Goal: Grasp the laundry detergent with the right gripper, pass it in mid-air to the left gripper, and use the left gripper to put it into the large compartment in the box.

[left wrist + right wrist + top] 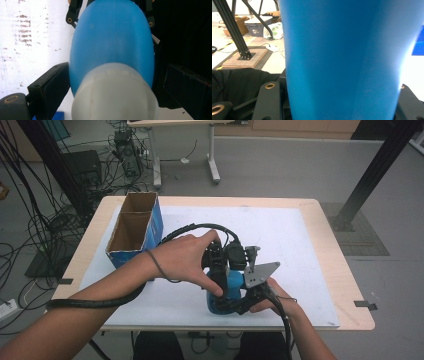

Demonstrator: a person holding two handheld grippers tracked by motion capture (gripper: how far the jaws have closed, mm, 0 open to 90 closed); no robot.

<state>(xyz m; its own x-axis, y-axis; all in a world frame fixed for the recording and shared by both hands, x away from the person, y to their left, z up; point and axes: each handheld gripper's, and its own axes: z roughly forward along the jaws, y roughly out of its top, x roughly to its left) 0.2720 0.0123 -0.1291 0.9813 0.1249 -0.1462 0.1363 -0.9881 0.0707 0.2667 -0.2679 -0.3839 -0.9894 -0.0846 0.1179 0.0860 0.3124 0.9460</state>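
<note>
Blue plastic is what both grippers meet here: a blue bottle [225,292] with a pale, whitish cap [113,97] stands upright on the white mat [300,250], close to the person's edge of the table.

The right gripper [250,297] comes from the side and is clamped on the body of the bottle. In the right gripper view the blue wall [342,62] rises directly between its two black jaws, pressed by both.

The left gripper [225,257] is above the bottle and looks down along it. In the left gripper view the cap is straight ahead and the bottle's long axis runs away from the camera toward the mat. One black jaw stands on each side of the cap; whether the pads already press on it, I cannot tell.

So the coming move, I judge, is a turn of the cap around this vertical axis, with the left gripper nearer to the cap and the right one keeping the body fixed.

Away from the left gripper, toward the far left corner of the mat, stands a blue cardboard box [135,227] with two compartments; both appear empty.
</note>
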